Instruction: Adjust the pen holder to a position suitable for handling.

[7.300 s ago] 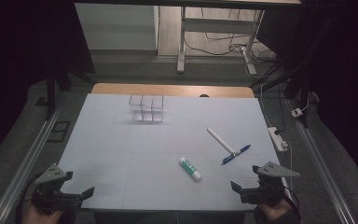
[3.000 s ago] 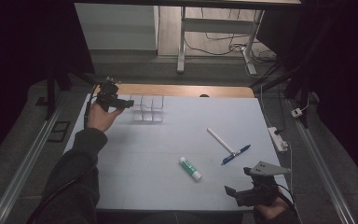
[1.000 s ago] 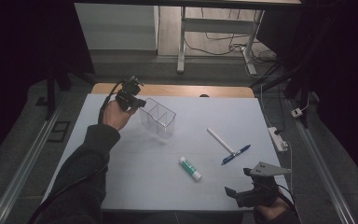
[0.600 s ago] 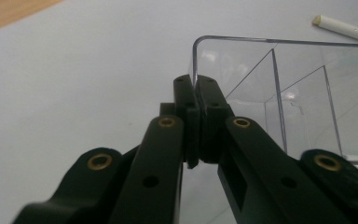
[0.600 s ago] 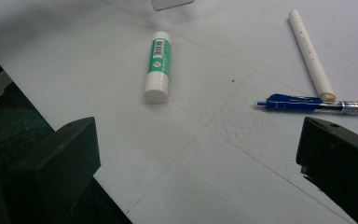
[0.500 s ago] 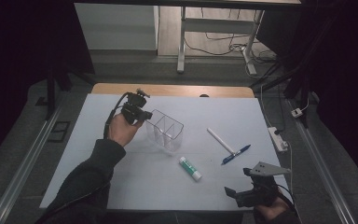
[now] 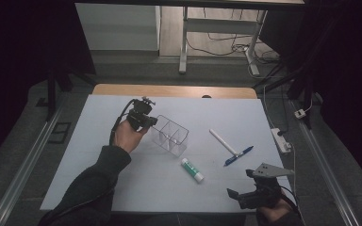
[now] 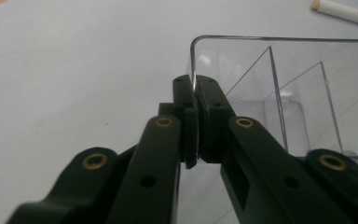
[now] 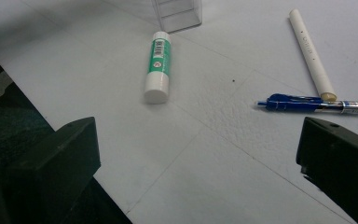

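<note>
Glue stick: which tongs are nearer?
Right. The right tongs sit open just beside the glue stick; the left tongs are farther off, clamped on the clear box.

Lab: white table [image 7: 99,155], trailing cables [image 7: 226,40].

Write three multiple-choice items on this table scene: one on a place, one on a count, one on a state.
1. Where does the glue stick lie?
A. inside the clear box
B. on the table, nearer the person than the clear box
C. on the floor

2. How many pens lie on the table?
A. two
B. four
C. none

3. The left claw is:
A. wide open
B. shut on the clear box's wall
C. shut on a pen

Key: 1 B, it lies below the box in the high view; 2 A, white pen and blue pen; 3 B, jaws clamp the wall.
</note>
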`<state>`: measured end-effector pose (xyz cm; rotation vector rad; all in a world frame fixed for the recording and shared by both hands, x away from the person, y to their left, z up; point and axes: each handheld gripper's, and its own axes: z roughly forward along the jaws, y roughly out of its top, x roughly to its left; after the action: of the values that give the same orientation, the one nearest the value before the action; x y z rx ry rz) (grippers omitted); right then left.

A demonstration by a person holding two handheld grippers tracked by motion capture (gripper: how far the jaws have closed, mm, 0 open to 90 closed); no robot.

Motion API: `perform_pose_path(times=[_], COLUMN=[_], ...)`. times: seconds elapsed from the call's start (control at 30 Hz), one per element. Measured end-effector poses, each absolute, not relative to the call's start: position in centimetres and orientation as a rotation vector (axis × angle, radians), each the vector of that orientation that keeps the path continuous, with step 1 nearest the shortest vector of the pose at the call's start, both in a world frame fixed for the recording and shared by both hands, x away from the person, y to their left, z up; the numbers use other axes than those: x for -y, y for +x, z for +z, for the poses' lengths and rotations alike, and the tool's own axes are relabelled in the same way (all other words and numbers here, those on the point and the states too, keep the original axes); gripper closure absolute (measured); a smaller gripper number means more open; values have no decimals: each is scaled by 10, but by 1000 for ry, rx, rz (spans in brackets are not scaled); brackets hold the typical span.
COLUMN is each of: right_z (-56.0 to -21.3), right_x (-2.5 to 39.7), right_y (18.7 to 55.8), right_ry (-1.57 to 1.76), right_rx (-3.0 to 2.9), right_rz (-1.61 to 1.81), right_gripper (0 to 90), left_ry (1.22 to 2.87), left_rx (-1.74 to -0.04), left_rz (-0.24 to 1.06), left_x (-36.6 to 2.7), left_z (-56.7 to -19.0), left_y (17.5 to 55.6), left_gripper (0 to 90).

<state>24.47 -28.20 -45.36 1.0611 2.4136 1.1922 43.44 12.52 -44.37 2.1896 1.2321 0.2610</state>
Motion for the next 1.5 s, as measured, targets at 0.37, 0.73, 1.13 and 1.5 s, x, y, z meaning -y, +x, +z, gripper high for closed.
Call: perform_pose_path(times=[0.37,0.73,1.13,1.5], right_z=[-453,-445,-453,-459], right_x=[281,252,212,165], right_y=[245,253,277,317], right_ry=[1091,989,879,836], right_rx=[-2389,-2407,-2553,-2626], right_rz=[1163,1192,1139,1143], right_gripper=[0,0,0,24], left_ry=[2083,2063,2129,2215], left_rx=[-1125,-1088,-1126,-1164], left_rz=[373,454,348,386], left_x=[-165,-188,-192,-187], left_z=[-425,-443,-474,-499], left_y=[417,410,422,441], left_gripper=[522,248,43,46])
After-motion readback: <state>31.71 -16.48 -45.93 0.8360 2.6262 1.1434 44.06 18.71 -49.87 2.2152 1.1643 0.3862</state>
